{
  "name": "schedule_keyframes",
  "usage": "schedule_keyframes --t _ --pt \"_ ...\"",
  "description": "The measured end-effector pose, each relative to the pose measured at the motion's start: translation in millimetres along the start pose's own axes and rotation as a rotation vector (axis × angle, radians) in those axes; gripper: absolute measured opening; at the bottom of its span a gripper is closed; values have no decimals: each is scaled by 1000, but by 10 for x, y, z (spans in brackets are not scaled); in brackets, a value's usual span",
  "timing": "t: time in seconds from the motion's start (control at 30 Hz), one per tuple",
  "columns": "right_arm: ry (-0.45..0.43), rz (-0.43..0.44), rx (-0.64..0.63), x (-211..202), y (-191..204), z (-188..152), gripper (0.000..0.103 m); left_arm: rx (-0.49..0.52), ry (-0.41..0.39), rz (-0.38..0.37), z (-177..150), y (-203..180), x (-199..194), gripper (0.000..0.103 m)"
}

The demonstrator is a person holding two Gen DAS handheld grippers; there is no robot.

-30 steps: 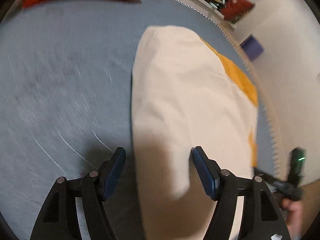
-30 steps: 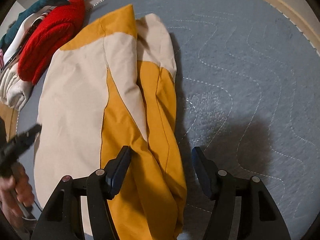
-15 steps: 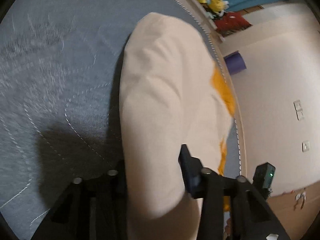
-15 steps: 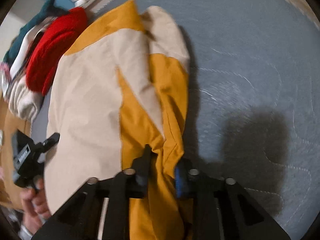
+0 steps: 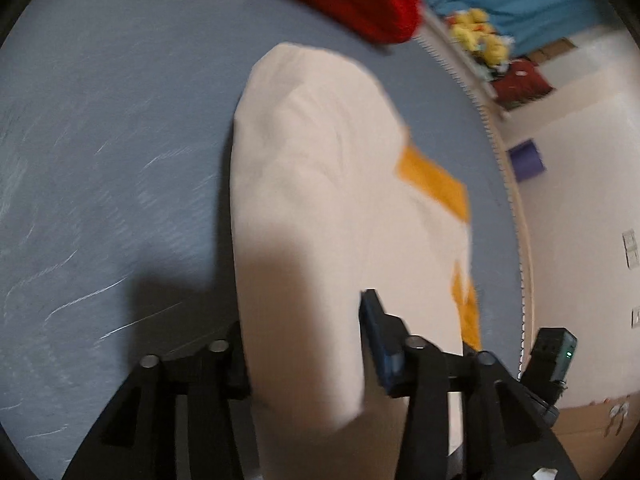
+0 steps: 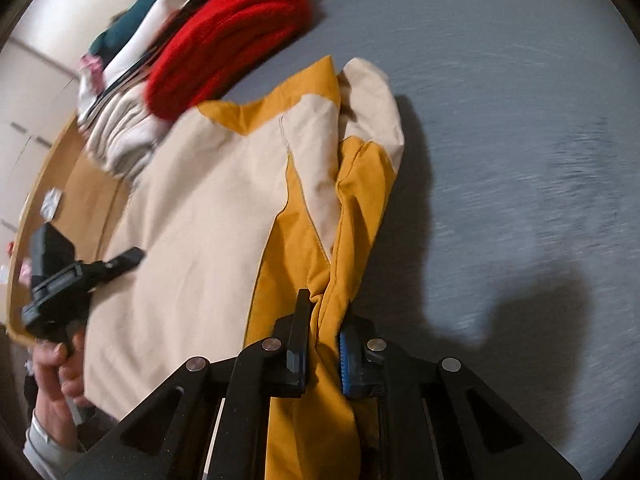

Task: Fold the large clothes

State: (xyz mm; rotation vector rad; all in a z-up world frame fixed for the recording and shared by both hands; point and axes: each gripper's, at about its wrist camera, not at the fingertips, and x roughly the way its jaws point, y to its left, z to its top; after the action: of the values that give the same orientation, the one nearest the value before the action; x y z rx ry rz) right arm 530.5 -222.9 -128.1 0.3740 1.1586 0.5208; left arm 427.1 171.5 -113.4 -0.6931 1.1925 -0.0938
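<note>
The cream-and-mustard garment (image 6: pixel 208 216), soft, light and floppy, lies mid-frame on the grey quilted bed (image 6: pixel 520 120), its near corners pinched by right tool (image 6: pixel 323 344) and, seemingly, left tool (image 5: pixel 304 344).

Bare grey quilt (image 6: pixel 520 120) beside red pile (image 6: pixel 228 40)

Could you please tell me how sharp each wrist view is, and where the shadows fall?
Left wrist view: motion blur streaks the blue quilt, and the left gripper shadows the cream garment. Right wrist view: sharper on the garment, with the quilt smeared at the right and a dark shadow there; both views bulge fisheye-style.
</note>
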Motion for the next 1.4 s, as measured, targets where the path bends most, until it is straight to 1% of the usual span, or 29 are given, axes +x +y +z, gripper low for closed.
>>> schedule_keyframes --t 0.07,0.1,0.2,0.27,0.3,0.33,0.4,0.43,0.47,0.5,0.53,0.57,0.6,0.63,0.67,0.7,0.73,0.8,0.87,0.93,1.0,1.03,1.07,1.13,1.17,1.2,1.23,1.3,1.4 --pt "25 -23 -7 87 105 -107 12 -11 52 63 -41 169 73 49" --pt "46 -44 5 144 123 -176 12 0 54 81 -69 207 22 49" --pt "69 -64 56 168 92 -294 12 71 -9 90 -224 122 -261 49" --pt "61 -93 48 142 131 -358 12 91 -15 80 -319 59 -388 51" --pt "51 -103 37 111 170 -382 12 98 -4 67 -403 52 -433 51" --pt "45 -108 33 115 224 -379 13 110 33 45 -537 43 -429 51" --pt "37 -128 24 144 287 -336 13 157 108 48 -673 53 -304 52" --pt "30 -147 17 136 306 -366 14 217 144 96 -786 51 -189 57" --pt "22 -160 16 144 332 -355 14 279 147 147 -867 66 -110 60" --pt "13 -177 15 101 321 -377 16 308 135 171 -891 62 -89 60" --pt "0 -203 15 64 336 -414 21 321 115 190 -886 69 -111 61" --pt "-5 -217 17 22 330 -434 23 310 94 193 -870 60 -177 61" --pt "-22 -267 24 -54 354 -474 24 309 60 207 -876 33 -263 60" --pt "-49 -301 25 -160 373 -517 27 319 17 233 -898 -10 -361 57" --pt "-74 -316 23 -244 382 -534 27 332 -22 265 -932 -39 -475 56" --pt "-111 -311 7 -366 458 -568 27 338 -56 287 -975 -80 -587 56" --pt "-131 -296 -13 -454 526 -598 30 336 -85 287 -1053 -151 -702 56" --pt "-142 -284 -69 -557 702 -659 36 323 -148 264 -1183 -276 -956 60" --pt "-146 -334 -155 -699 881 -784 37 359 -236 291 -1415 -464 -1249 75" --pt "-189 -388 -228 -952 1085 -974 37 406 -329 318 -1683 -639 -1512 86" --pt "-243 -416 -275 -1247 1254 -1181 39 421 -418 311 -1996 -771 -1737 92" --pt "-289 -437 -306 -1433 1382 -1331 44 420 -444 310 -2121 -820 -1809 95" --pt "-322 -450 -327 -1554 1481 -1434 48 417 -466 311 -2247 -877 -1876 96" --pt "-394 -478 -367 -1838 1657 -1723 71 408 -504 306 -2526 -948 -1966 97" --pt "-429 -494 -378 -1961 1740 -1892 77 406 -516 303 -2652 -974 -1967 100" --pt "-463 -505 -386 -2081 1818 -2088 87 405 -524 306 -2726 -1015 -1939 101" --pt "-482 -512 -391 -2140 1872 -2226 92 406 -536 314 -2855 -1016 -1941 101" --pt "-514 -532 -390 -2241 1953 -2564 97 408 -546 331 -3051 -1012 -1910 101" --pt "-497 -542 -349 -2290 1919 -2936 100 412 -504 356 -3361 -952 -1797 101"
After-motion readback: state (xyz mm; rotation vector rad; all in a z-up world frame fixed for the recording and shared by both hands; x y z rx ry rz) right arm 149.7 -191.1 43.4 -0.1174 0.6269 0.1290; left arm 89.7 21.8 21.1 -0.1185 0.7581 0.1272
